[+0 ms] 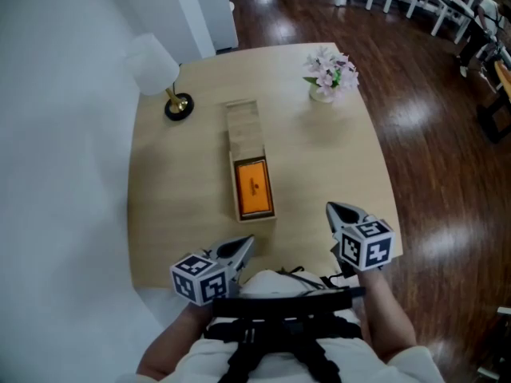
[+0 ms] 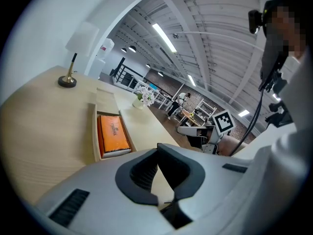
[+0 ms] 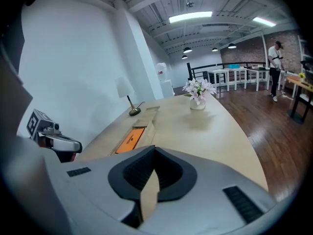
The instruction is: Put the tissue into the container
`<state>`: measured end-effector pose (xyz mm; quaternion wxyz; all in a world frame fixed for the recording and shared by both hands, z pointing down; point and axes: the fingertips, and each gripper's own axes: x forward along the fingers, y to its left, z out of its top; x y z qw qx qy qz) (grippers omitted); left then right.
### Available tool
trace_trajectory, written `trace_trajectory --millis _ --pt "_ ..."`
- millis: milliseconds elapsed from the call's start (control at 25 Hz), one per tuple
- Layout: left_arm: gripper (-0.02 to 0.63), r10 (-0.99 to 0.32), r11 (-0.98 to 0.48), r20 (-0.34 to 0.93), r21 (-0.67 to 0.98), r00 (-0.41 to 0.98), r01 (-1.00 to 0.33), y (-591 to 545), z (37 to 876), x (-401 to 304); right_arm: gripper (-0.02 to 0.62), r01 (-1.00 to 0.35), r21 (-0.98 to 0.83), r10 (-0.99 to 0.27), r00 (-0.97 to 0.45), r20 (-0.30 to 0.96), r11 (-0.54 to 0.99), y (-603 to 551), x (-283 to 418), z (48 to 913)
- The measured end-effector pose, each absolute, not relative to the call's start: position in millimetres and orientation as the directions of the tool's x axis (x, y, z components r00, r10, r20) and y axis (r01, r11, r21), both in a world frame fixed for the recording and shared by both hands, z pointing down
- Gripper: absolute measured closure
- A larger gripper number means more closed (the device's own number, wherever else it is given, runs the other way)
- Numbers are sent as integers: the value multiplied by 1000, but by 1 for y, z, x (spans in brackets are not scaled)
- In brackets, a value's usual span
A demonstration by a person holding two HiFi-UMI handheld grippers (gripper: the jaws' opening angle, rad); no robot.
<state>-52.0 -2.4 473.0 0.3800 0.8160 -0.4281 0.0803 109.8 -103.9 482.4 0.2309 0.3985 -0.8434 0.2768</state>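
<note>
An orange tissue pack [image 1: 254, 187] lies inside the near end of a long wooden container [image 1: 243, 126] at the middle of the round table. Its lid is slid toward the far end. In the left gripper view the pack [image 2: 113, 133] sits ahead and to the left of the jaws; in the right gripper view it [image 3: 128, 139] sits ahead and to the left too. My left gripper [image 1: 247, 242] hovers at the table's near edge, shut and empty. My right gripper [image 1: 331, 208] is to the right of the container's near end, also shut with nothing in it.
A white-shaded lamp [image 1: 177, 104] stands at the table's far left. A vase of pale flowers [image 1: 329, 74] stands at the far right. Dark wood floor surrounds the table [image 1: 335, 158], with a white wall close on the left.
</note>
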Motion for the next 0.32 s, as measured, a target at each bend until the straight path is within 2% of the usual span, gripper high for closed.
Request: trace_trajectory --millis 320 --pt "604 -641 -339 455 555 618 -760 -4 472 -55 595 -802 -278 -541 -571 617 529 -104 108 483"
